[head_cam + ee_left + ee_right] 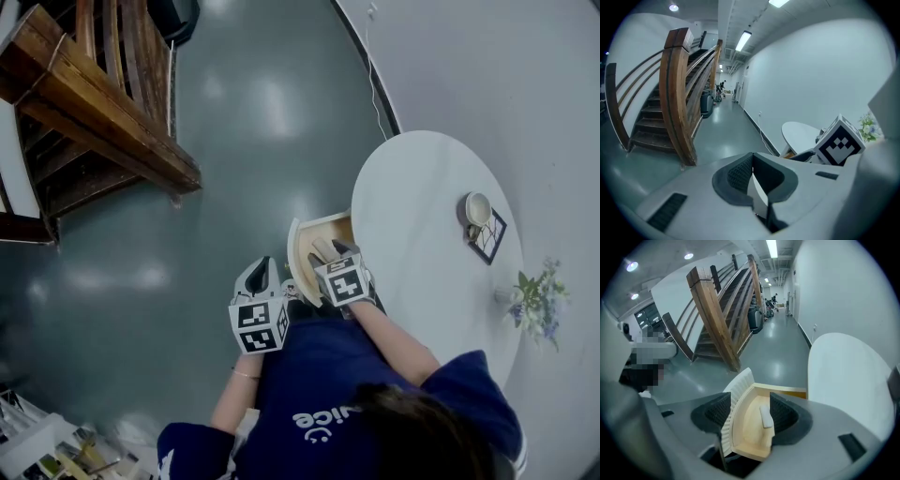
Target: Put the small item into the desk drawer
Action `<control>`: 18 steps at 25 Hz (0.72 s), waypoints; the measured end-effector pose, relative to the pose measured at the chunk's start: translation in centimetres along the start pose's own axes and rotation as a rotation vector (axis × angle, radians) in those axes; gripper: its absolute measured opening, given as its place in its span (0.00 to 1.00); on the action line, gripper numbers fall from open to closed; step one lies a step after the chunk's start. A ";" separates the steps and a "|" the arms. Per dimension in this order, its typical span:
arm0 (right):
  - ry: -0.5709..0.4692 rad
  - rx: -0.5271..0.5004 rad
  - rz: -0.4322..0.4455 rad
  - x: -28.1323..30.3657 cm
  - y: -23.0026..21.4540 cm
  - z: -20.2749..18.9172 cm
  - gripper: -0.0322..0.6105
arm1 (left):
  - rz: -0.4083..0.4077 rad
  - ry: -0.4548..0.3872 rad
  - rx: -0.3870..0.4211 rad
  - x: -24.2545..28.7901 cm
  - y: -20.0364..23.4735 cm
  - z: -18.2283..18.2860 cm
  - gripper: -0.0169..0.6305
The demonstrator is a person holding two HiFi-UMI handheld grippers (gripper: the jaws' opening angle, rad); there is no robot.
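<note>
Right gripper view: looks along the right tool into the pulled-out drawer; grips nothing, with jaws apart and straddling the drawer's white ribbed front; finds the small item, a pale oblong, lying flat on the wooden drawer bottom just beside the inner face of the right-hand jaw, seemingly free of both pads; lays its long axis roughly along the tool's own line of sight, front to back of the drawer.

Head view: puts the same tool directly above the drawer at the left edge of the round white desk; sets the left tool just beside it, out over the floor; in the left gripper view, jaws pressed together on nothing.

By judgement: item in place; leaves only sliding the drawer shut, toward the desk; favours the right tool as nearer, once lifted clear of the front panel.
</note>
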State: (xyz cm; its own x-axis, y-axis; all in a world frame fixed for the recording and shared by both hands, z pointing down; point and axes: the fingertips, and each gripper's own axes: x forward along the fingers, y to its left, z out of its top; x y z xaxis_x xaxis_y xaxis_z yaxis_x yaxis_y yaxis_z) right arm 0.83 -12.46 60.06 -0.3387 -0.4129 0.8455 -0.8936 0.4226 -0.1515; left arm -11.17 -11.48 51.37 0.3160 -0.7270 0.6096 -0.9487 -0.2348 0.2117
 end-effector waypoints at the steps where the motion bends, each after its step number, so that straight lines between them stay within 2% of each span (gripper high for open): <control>1: -0.015 0.008 -0.003 -0.5 -0.1 0.3 0.47 | -0.004 -0.003 0.002 0.1 -0.1 0.2 0.03; 13: -0.206 0.065 -0.048 -5.9 -1.1 3.7 0.47 | -0.049 -0.037 0.013 0.7 -1.2 1.8 0.03; 18: -0.273 0.066 -0.073 -8.0 -1.5 4.7 0.47 | -0.065 -0.062 0.046 0.5 -2.2 2.8 0.03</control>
State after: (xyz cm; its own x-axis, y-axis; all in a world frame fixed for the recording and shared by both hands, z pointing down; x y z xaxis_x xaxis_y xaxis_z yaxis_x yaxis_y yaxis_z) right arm 3.49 -13.55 51.10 -0.3320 -0.6461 0.6873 -0.9325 0.3346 -0.1359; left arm -8.91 -13.11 49.08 0.3767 -0.7477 0.5469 -0.9263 -0.3112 0.2126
